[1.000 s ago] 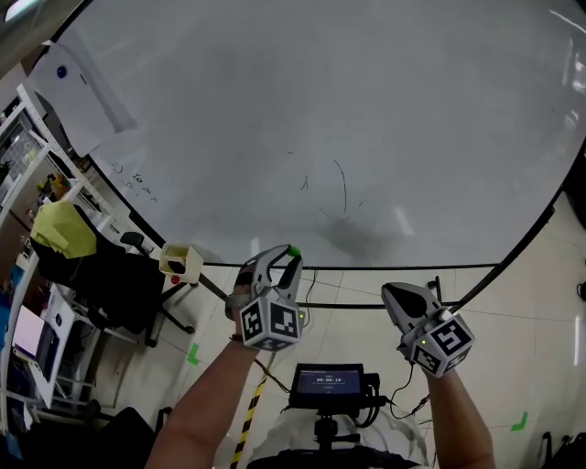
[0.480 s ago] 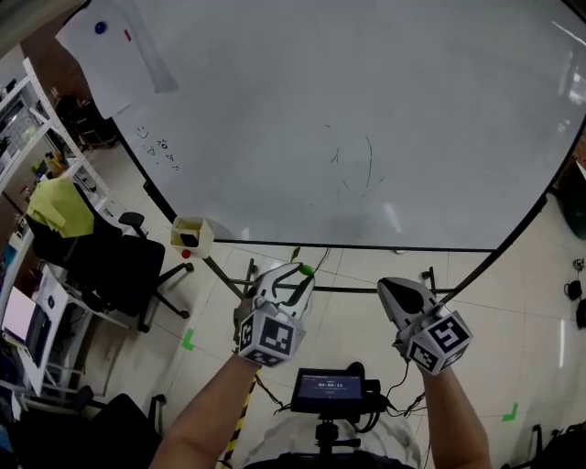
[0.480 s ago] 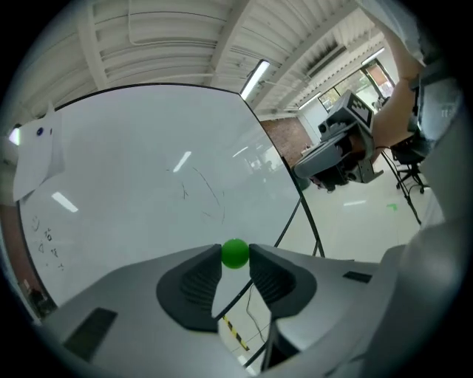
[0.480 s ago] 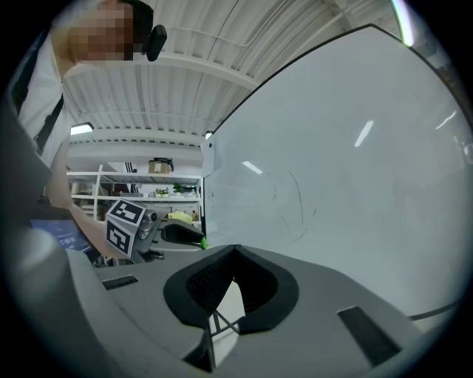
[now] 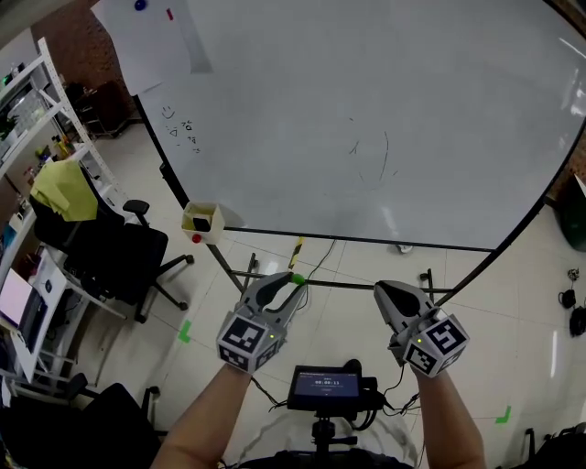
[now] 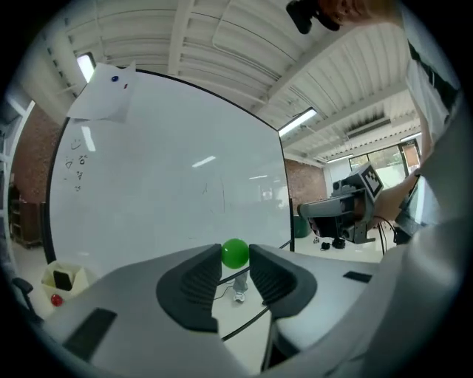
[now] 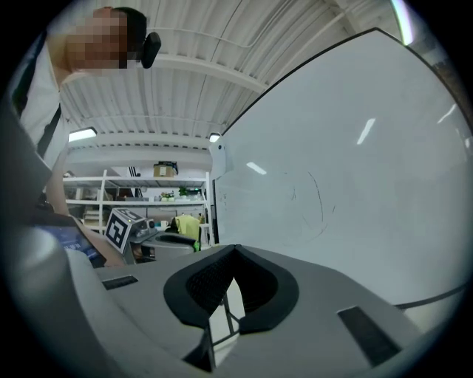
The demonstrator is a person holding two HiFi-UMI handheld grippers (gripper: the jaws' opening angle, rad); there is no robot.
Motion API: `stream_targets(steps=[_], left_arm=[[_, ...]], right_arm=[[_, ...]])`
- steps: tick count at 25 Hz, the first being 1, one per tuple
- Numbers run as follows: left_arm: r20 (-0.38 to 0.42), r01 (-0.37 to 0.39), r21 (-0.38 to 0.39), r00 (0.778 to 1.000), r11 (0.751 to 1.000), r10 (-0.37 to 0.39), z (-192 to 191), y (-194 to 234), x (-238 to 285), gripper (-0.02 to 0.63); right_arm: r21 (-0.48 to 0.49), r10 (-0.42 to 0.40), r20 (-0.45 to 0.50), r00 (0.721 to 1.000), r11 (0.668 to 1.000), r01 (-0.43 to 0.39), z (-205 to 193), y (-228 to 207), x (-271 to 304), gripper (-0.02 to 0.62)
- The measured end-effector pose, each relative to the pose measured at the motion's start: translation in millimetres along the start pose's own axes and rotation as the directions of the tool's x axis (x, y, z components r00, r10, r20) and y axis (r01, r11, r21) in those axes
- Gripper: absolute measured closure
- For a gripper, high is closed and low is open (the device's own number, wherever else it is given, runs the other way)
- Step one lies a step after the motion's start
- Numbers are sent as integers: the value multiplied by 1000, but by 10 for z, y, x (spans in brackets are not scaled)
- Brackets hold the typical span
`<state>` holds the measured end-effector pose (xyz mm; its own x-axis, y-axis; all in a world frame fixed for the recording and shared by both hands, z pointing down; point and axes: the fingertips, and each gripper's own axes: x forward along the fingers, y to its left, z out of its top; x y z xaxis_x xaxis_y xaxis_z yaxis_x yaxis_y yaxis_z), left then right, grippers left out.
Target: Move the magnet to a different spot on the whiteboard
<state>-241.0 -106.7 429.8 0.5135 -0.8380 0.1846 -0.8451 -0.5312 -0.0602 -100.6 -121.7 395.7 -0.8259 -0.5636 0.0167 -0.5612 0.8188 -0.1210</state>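
A small green ball magnet [image 5: 296,278] is pinched at the tips of my left gripper [image 5: 292,280], which hangs below the whiteboard's [image 5: 366,110] lower edge, well off its surface. In the left gripper view the green magnet [image 6: 235,252] sits between the two pads of that gripper [image 6: 235,260], with the whiteboard [image 6: 170,177] ahead. My right gripper [image 5: 385,291] hovers level with the left one, to its right. Its jaws meet at the tips with nothing between them, which the right gripper [image 7: 235,255] view also shows.
A sheet of paper [image 5: 151,37] hangs at the board's top left under a blue magnet [image 5: 140,5] and a red one [image 5: 168,14]. A yellow tray [image 5: 202,221] is fixed at the board's lower left corner. An office chair [image 5: 110,261] and shelves [image 5: 27,101] stand to the left. A small monitor [image 5: 325,385] sits below me.
The whiteboard has drawn away and up in the head view, showing more of the paper and floor. Both grippers now hang lower below the board's edge, the left still holding the green magnet.
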Motion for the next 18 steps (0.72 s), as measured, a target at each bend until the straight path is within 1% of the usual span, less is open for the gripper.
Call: stream_targets(steps=[2,6,9,11,14,18], left_arm=[[10,-7,-27,1000,1000,7,-44,12,-111,482],[30,-9,-95,999,995,12,-140,49,-279,482],[38,-12,-154,999,988,18,-238,106,-426,482],[36,-7,-188,999,982,14,-315,100,-465,482],[33,4,-206,999,979,2,-387,46,-473,482],[50,18,-216,999,976,-7,-387,19,-509,482]], right_arm=[[28,16,15,1000,999,-16,4,95,-1,568],[44,24,6,1000,999,-24,-45,239,-54,568],[95,28,12,1000,995,-29,-95,295,-67,568],[112,24,9,1000,993,-25,-135,291,-97,568],[124,14,0,1000,992,-14,-191,267,-163,568],[134,4,-7,1000,991,-3,-252,263,-222,568]])
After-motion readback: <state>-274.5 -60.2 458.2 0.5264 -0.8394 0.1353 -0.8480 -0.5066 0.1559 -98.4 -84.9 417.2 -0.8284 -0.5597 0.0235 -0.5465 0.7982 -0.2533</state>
